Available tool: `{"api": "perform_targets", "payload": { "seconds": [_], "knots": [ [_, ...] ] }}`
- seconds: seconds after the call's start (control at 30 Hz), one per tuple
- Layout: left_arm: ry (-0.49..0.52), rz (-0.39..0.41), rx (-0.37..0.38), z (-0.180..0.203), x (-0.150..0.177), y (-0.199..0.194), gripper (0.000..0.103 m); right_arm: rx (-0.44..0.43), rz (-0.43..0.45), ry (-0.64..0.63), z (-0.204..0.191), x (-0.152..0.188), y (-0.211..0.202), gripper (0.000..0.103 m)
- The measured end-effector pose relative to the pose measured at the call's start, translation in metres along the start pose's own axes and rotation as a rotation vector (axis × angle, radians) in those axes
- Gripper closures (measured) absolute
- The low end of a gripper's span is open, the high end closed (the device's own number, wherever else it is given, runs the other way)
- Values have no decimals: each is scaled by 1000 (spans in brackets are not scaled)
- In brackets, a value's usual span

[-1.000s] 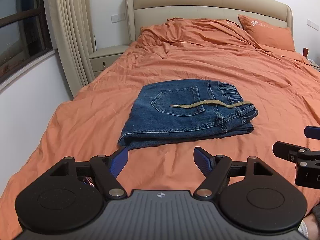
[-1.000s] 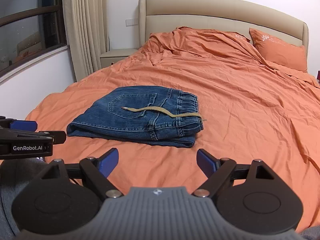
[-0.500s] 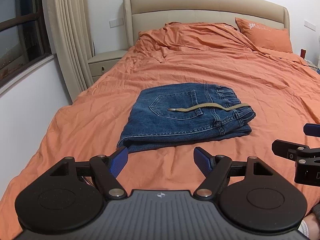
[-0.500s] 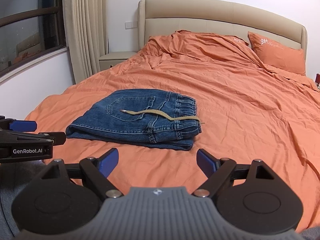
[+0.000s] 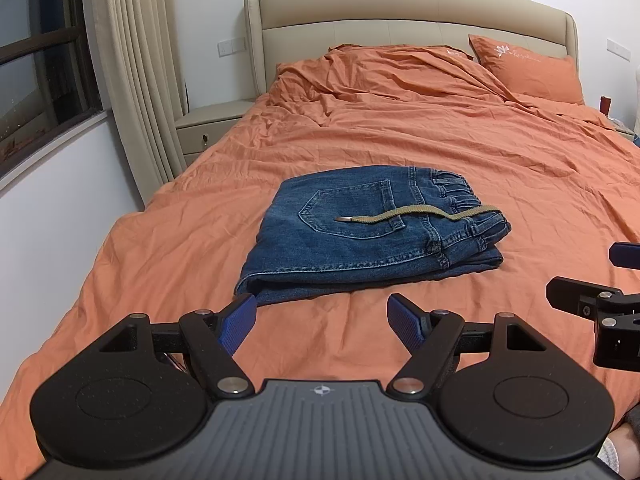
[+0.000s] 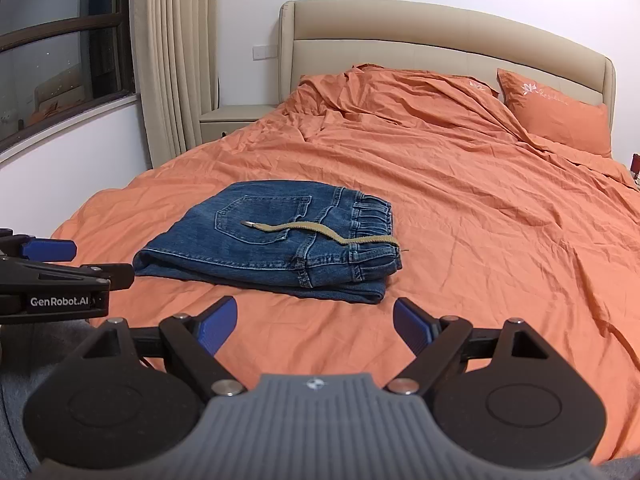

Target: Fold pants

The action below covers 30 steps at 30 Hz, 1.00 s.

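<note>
A pair of blue jeans (image 5: 360,236) lies folded into a compact stack on the orange bed sheet (image 5: 460,152), back pocket up, with a tan drawstring (image 5: 416,214) lying across it. The jeans also show in the right wrist view (image 6: 276,252). My left gripper (image 5: 322,322) is open and empty, held just short of the near edge of the jeans. My right gripper (image 6: 314,326) is open and empty, also short of the jeans. Each gripper shows at the side of the other's view, the right one (image 5: 600,304) and the left one (image 6: 56,276).
A beige headboard (image 5: 400,12) and an orange pillow (image 5: 528,68) stand at the far end. A rumpled orange duvet (image 5: 380,72) lies before them. A nightstand (image 5: 208,128), curtain (image 5: 136,72) and window (image 5: 36,60) are on the left.
Both grippers have drawn back and risen slightly, so the jeans sit a little lower and farther in both views. The jeans have not moved. Both grippers stay open.
</note>
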<state>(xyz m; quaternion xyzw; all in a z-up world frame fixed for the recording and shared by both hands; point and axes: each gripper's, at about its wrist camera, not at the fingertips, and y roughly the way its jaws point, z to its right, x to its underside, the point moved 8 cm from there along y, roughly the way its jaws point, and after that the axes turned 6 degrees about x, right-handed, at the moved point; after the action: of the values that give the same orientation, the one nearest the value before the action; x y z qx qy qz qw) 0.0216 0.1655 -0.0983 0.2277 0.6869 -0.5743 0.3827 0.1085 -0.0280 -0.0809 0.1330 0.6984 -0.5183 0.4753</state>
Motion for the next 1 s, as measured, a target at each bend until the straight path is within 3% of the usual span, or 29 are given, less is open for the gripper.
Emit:
{"api": "perform_targets", "payload": {
  "seconds": [1.0],
  "knots": [
    [4,3,3,4,0,-1,16,1,6,2,0,-1,-2,21]
  ]
}}
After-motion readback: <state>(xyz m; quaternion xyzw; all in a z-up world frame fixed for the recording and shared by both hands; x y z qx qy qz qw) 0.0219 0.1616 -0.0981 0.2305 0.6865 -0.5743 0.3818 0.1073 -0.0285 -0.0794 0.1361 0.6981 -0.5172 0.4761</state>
